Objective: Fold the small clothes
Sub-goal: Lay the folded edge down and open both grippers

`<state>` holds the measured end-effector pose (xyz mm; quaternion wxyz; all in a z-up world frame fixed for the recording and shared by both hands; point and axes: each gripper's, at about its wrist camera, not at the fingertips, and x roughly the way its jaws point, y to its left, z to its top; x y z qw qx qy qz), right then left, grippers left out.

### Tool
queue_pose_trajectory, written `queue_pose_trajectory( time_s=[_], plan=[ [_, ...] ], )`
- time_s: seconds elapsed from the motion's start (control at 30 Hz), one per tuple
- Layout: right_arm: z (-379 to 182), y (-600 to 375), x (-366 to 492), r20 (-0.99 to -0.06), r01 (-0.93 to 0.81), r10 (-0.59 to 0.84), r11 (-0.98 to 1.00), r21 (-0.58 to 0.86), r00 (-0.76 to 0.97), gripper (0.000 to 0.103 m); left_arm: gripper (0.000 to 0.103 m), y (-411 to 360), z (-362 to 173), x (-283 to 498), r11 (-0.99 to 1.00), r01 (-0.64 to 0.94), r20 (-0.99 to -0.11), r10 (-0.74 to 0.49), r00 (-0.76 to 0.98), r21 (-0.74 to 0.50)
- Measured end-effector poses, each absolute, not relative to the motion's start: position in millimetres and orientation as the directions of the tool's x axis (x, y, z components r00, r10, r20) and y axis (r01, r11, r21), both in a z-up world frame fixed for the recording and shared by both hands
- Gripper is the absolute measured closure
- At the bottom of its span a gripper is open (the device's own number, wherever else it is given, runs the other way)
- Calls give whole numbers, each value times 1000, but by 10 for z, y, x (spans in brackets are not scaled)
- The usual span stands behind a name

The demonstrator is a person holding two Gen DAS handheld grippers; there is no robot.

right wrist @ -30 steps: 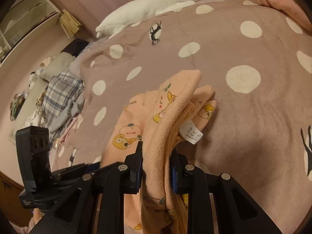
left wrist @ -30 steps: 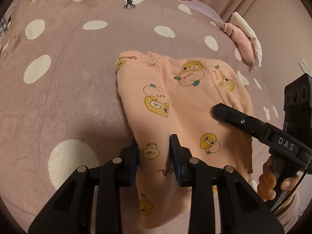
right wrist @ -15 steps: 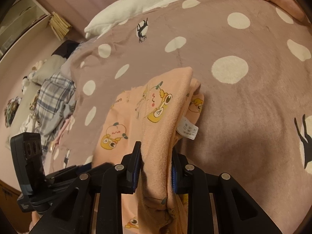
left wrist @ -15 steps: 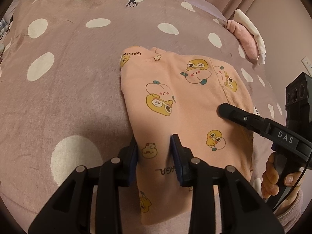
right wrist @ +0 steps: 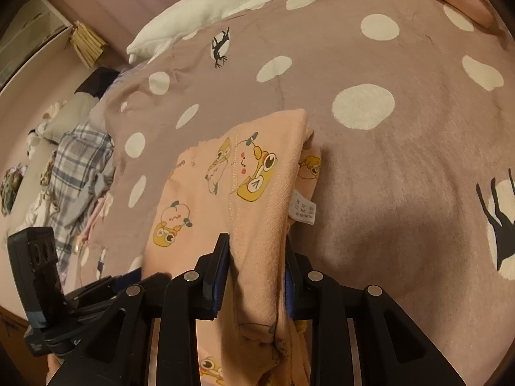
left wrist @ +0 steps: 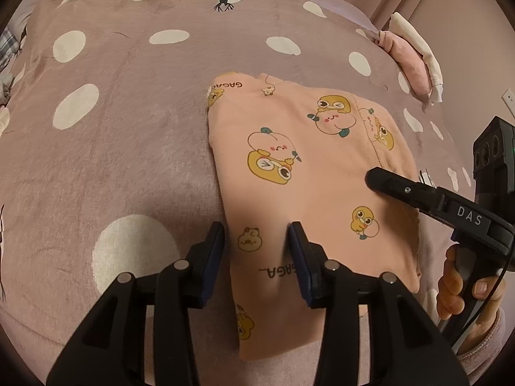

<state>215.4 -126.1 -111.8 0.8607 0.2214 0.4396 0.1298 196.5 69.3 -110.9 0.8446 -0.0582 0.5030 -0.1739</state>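
A small peach garment (left wrist: 309, 173) printed with yellow cartoon ducks lies folded on a mauve polka-dot blanket (left wrist: 122, 148). My left gripper (left wrist: 257, 244) holds the garment's near left edge between its jaws. My right gripper (right wrist: 257, 257) is shut on the garment's right edge (right wrist: 257, 225), a thick bunch of layers with a white care label (right wrist: 302, 209) hanging out. The right gripper also shows in the left wrist view (left wrist: 418, 193), over the garment's right side. The left gripper's body shows in the right wrist view (right wrist: 42, 276).
A white goose plush (right wrist: 225, 3) lies at the blanket's far edge. A pink and white cloth (left wrist: 415, 61) sits at the far right. Plaid clothes (right wrist: 77, 167) are piled on the floor to the left. The blanket around the garment is bare.
Both grippers have lowered the garment toward the blanket. It now lies flatter, and the bunched right edge has spread out.
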Motion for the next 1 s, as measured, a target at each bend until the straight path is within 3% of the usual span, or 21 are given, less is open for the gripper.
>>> queue_pose_trajectory(
  time_s=[0.43,0.7,1.0],
  plan=[
    [-1178,-1346,2122,-703,8,414,859,513,578,65,46,763,-1130,1920,941,217,-836,-332,437,-260],
    [-1211,-1396,2101,-709,47,406,850,525,576,52,38,789,-1137,1882,947,206,-842,-314,439,-246],
    [-1225,-1431,2070,-709,73,401,841,535,580,49,30,814,-1150,1832,954,198,-851,-291,438,-225]
  ],
)
